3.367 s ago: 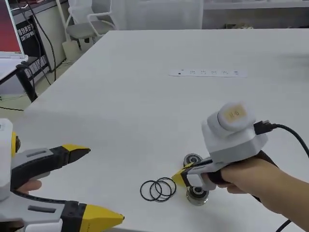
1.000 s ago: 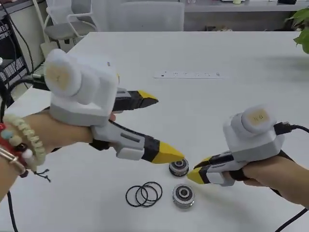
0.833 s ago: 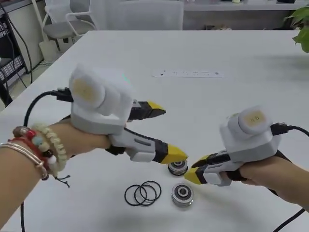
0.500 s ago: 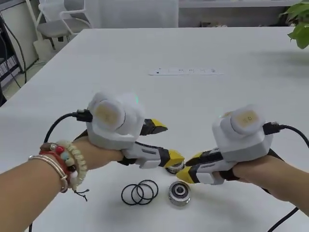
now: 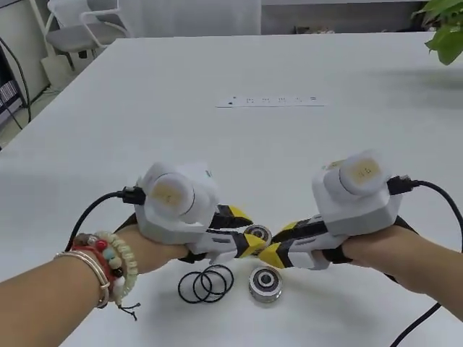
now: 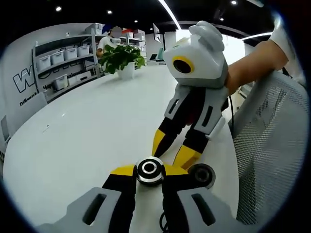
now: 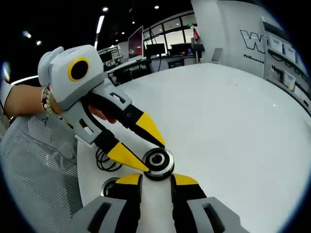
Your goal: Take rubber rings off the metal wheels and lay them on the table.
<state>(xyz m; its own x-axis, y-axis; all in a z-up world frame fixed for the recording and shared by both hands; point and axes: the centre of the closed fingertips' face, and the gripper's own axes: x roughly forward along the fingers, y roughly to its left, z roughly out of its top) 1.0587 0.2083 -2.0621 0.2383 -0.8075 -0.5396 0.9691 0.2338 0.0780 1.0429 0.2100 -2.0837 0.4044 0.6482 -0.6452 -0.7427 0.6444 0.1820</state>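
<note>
table (image 5: 217,144): white, flat work surface.
far wheel (image 5: 257,233): bright metal hub with a dark outer band. It sits at table level between the two tips of the left gripper (image 5: 248,230). Whether it rests on the surface or is just clear of it cannot be told.
near wheel (image 5: 265,283): lies flat on the table, just beside the far wheel on the person's side. Neither gripper touches it.
rubber rings (image 5: 206,283): three thin black loops that overlap one another. They lie flat on the table just left of the near wheel and apart from it.
left gripper: held low and pointing right. The jaws stand at a medium gap, one tip on each side of the far wheel. In the left gripper view both tips sit against its rim, clamping it.
right gripper (image 5: 279,241): held low and pointing left, tip to tip with the left gripper. The jaws stand at a narrow gap with nothing between them. In the right gripper view the tips stop at the far wheel's edge.
socket strip (image 5: 271,101): set in the table top, well beyond the work.
bracelets (image 5: 101,256): beaded, on the wrist behind the left gripper.
cable (image 5: 434,194): black lead running from the back of the right gripper.
</note>
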